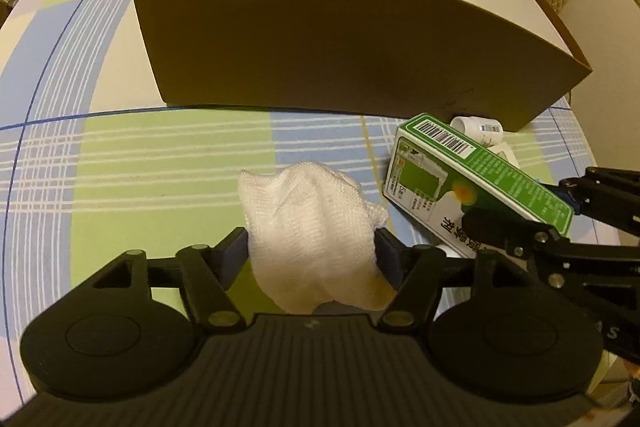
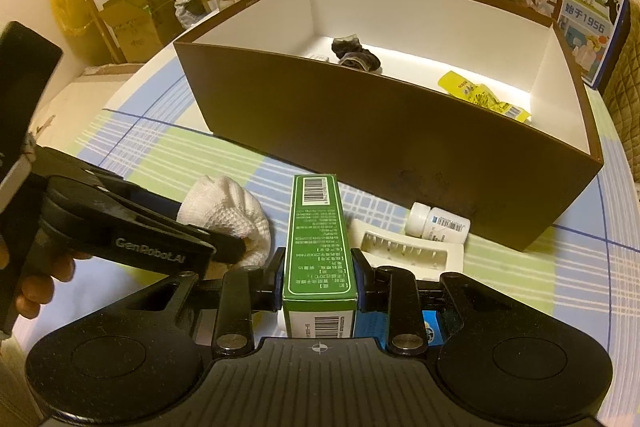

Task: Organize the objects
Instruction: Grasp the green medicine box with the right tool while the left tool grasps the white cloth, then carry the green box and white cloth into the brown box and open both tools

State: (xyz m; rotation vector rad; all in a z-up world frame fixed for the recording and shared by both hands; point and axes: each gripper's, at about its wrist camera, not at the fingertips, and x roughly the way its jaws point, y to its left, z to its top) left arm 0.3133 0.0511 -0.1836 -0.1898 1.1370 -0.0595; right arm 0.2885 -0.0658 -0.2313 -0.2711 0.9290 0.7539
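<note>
Gripping with both hands at once: the left gripper (image 1: 312, 251) has its pads pressed into a crumpled white cloth (image 1: 308, 223), and the right gripper (image 2: 318, 277) is clamped on the sides of a green carton (image 2: 318, 231). Both loads sit low over the checked tablecloth (image 1: 132, 163), just in front of the brown box (image 2: 360, 131), which already holds a dark bundle (image 2: 354, 55) and a yellow packet (image 2: 480, 95). Beside the carton, a white bottle (image 2: 438, 223) lies on its side near the box wall, with a white tray (image 2: 412, 251) next to it.

My read: this is the lift-and-drop stage. The near wall of the box is tall, so each item wants a clean rise above the rim before going forward. The two grippers are close together, so moving one at a time looks wiser. The carton is long and pinched near its rear end, so it may swing; keep it level. The cloth is soft and could snag the rim if carried too low. Release only once well inside.
</note>
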